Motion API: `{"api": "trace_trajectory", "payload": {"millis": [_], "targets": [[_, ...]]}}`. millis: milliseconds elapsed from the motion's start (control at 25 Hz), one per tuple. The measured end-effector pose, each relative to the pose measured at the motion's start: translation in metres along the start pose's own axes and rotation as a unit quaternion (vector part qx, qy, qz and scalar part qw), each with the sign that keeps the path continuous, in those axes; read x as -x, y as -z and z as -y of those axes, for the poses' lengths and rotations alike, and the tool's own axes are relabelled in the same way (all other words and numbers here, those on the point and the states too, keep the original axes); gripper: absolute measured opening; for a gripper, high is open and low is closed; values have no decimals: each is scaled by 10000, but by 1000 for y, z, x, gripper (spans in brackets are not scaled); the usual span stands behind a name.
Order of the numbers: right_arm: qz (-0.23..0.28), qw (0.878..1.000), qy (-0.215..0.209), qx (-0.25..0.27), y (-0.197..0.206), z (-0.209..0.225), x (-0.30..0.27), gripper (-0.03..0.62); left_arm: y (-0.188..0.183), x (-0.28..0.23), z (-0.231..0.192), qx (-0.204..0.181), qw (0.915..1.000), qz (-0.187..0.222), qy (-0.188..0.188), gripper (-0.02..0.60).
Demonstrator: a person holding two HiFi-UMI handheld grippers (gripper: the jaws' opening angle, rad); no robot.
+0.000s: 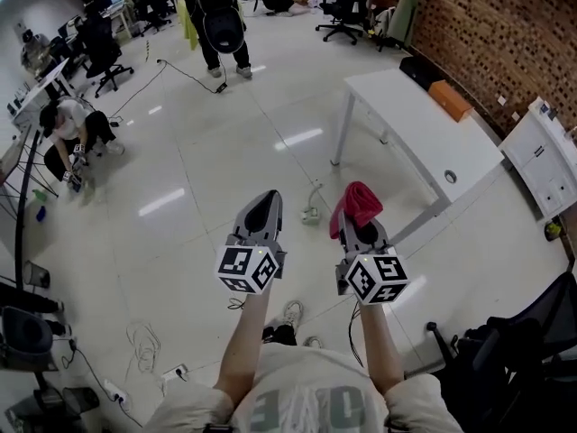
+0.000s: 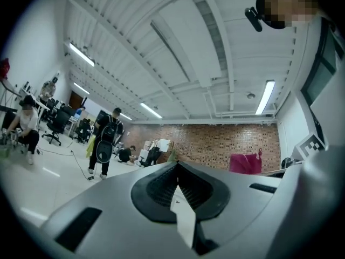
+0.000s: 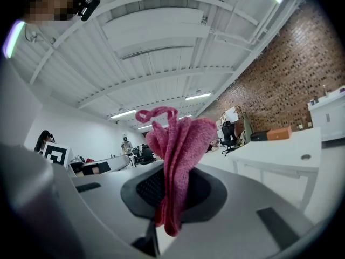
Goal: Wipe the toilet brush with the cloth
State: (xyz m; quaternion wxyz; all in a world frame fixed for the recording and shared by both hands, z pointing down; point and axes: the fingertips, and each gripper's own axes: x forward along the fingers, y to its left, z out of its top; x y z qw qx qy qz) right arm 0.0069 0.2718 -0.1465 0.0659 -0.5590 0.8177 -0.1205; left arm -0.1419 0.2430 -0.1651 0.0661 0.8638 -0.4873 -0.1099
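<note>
Right gripper [image 1: 361, 224] clamped the bunched pink cloth [image 1: 357, 202], left gripper [image 1: 262, 207] sat closed and empty above the floor [image 1: 198, 179], no toilet brush was visible, so locating and gripping it probably came next.

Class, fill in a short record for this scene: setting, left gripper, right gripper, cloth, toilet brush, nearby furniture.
setting: open office, shiny white floor, brick wall
left gripper: jaws shut, nothing between them
right gripper: jaws shut on the cloth
cloth: pink-red, bunched, sticking up out of the jaws
toilet brush: not in any view
nearby furniture: white table to the right, orange box on it
</note>
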Motion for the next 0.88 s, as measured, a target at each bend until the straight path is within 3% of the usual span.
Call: {"api": "trace_trajectory", "payload": {"millis": [280, 440, 880], "targets": [[13, 9999, 4, 103, 14, -20, 77, 31, 16, 61, 56, -119, 9998, -154, -8, 3], [18, 10000, 27, 17, 21, -29, 96, 31, 21, 70, 76, -130, 9995, -203, 218, 3], [-133, 9990, 131, 418, 25, -43, 117, 31, 15, 90, 70, -278, 9992, -180, 244, 3]]}}
